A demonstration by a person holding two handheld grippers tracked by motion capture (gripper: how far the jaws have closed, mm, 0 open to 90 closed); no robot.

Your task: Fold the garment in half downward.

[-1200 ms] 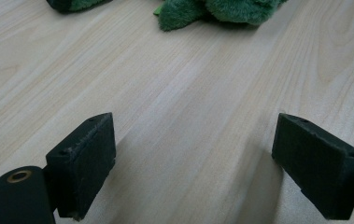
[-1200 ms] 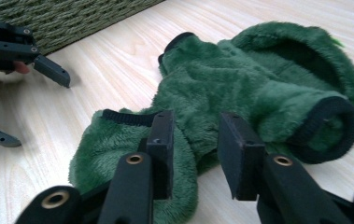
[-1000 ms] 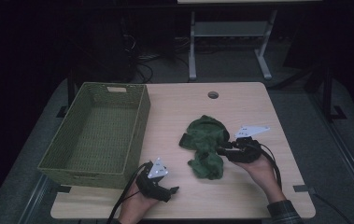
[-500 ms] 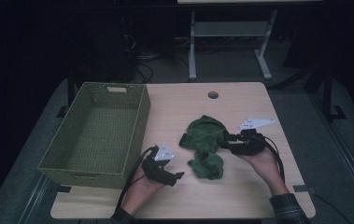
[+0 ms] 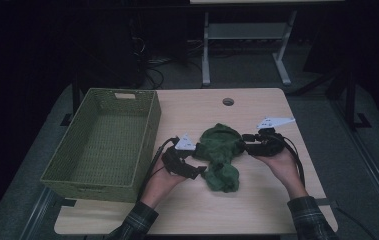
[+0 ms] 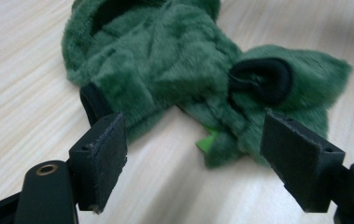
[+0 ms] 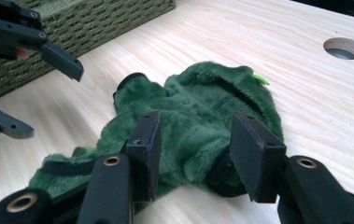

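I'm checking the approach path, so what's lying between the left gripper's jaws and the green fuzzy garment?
Bare wooden table. In the left gripper view the left gripper stands open, just short of the green garment, nothing else between.

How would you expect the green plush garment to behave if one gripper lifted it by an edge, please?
The green plush garment lies crumpled in soft folds, so it would probably droop limply. Its fluffy pile suggests it is light and grips well. It seems unlikely to roll.
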